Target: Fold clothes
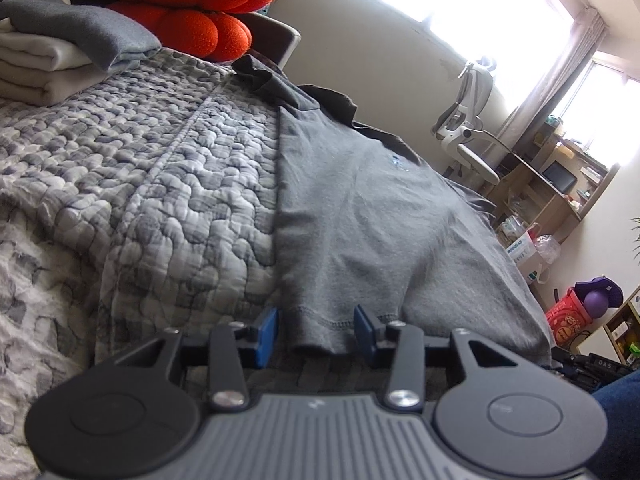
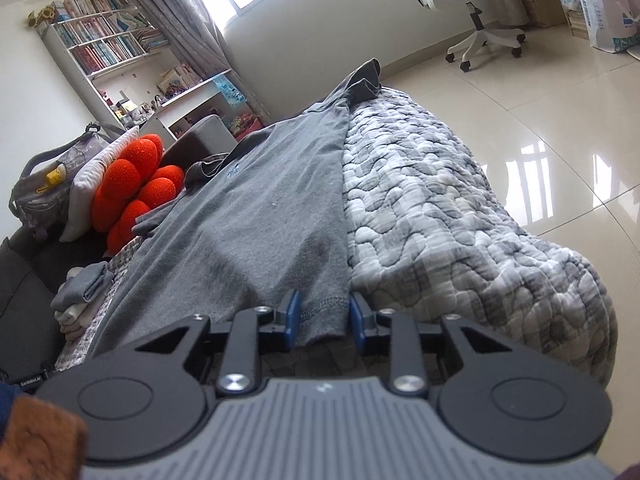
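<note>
Grey cotton polo shirt (image 1: 360,216) lies flat, face up, on the bed's grey-and-white quilted cover (image 1: 160,184). It runs from the bottom hem at lower centre of each wrist view up to the dark collar near the top of the frame. Both side edges look already turned in, giving a long narrow strip, so my read is the lengthwise folds are done.

Left hand-held gripper (image 1: 316,334): jaws partly open, hem corner sits between the blue pads (image 1: 267,332), with a visible gap to each side. Not clamped.

Right hand-held gripper (image 2: 324,320): jaws narrower, straddling the other hem corner. Cloth nearly fills the gap, but I can't confirm the pads are pressing on it.

What's left, as I judge it: pinch both hem corners, carry the hem up toward the collar, maybe one more halving, then stack.

Pile of folded grey and cream garments (image 1: 60,48) sits at upper left of the left view, beside an orange lobed plush cushion (image 1: 192,8). Suggests earlier items are finished and this shirt is mid-fold.
</note>
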